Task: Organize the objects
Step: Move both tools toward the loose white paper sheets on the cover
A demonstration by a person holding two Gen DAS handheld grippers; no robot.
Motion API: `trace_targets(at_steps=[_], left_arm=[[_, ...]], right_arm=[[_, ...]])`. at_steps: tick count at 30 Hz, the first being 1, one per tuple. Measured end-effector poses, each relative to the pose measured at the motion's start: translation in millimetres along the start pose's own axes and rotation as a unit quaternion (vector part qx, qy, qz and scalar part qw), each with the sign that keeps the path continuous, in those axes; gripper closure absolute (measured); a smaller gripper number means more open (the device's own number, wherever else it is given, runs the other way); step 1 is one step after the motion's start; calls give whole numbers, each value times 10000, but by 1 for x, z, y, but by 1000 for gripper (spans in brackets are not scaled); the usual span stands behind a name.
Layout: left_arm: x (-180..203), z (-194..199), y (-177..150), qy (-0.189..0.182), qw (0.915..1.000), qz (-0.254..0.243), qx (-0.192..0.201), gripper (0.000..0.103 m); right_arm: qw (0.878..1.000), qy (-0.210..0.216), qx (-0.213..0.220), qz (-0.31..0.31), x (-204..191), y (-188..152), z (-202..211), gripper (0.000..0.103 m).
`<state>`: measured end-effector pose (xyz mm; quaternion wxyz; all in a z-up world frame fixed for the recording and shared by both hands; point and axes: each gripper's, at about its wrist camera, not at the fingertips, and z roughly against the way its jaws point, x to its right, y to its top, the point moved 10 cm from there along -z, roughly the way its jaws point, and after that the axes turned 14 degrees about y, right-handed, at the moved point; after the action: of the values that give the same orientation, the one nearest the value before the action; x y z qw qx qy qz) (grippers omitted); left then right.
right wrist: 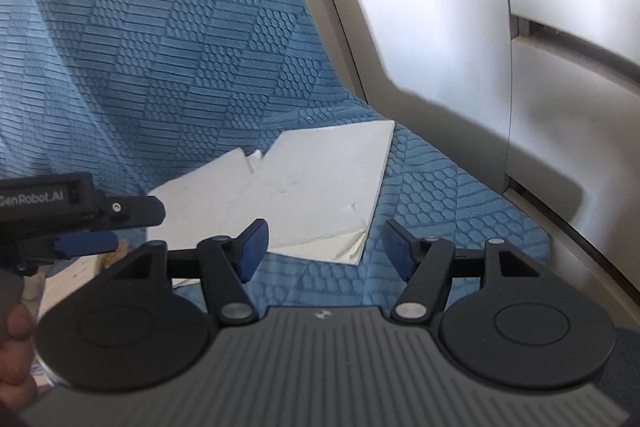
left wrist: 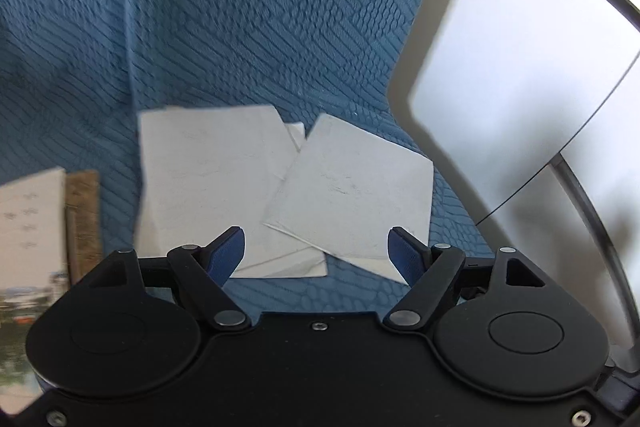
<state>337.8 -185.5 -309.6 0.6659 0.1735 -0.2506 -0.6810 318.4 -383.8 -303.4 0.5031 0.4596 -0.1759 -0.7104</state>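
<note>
Three white paper sheets lie overlapping on a blue textured cloth. The left sheet is partly covered by the tilted right sheet, and a third sheet's corner peeks out behind them. My left gripper hangs open just short of the sheets' near edges, with nothing between its blue pads. In the right wrist view the same sheets lie ahead of my right gripper, which is open and holds nothing. The left gripper reaches in from the left, over the left sheet.
A pale grey moulded panel borders the cloth on the right. A printed card or book and a brown wooden strip sit at the left. A person's hand shows at the lower left.
</note>
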Motion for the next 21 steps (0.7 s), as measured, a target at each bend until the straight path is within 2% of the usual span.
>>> trace_targets(at_steps=[2, 6, 12, 15, 21], left_arm=[[3, -16, -2, -77, 9999, -95, -52, 27], [-1, -45, 0, 171, 9995, -255, -121, 30], [-4, -75, 7, 259, 9990, -254, -265, 33], [-1, -87, 10, 319, 9986, -265, -320, 45], [9, -103, 8, 430, 9970, -532, -356, 50]], right_arm=[[9999, -20, -61, -99, 7, 0, -10, 37], [9998, -38, -167, -111, 11, 3, -27, 38], [9987, -206, -416, -189, 24, 1, -50, 41], [9981, -222, -560, -92, 26, -1, -63, 46], [9975, -155, -689, -63, 28, -3, -74, 47]])
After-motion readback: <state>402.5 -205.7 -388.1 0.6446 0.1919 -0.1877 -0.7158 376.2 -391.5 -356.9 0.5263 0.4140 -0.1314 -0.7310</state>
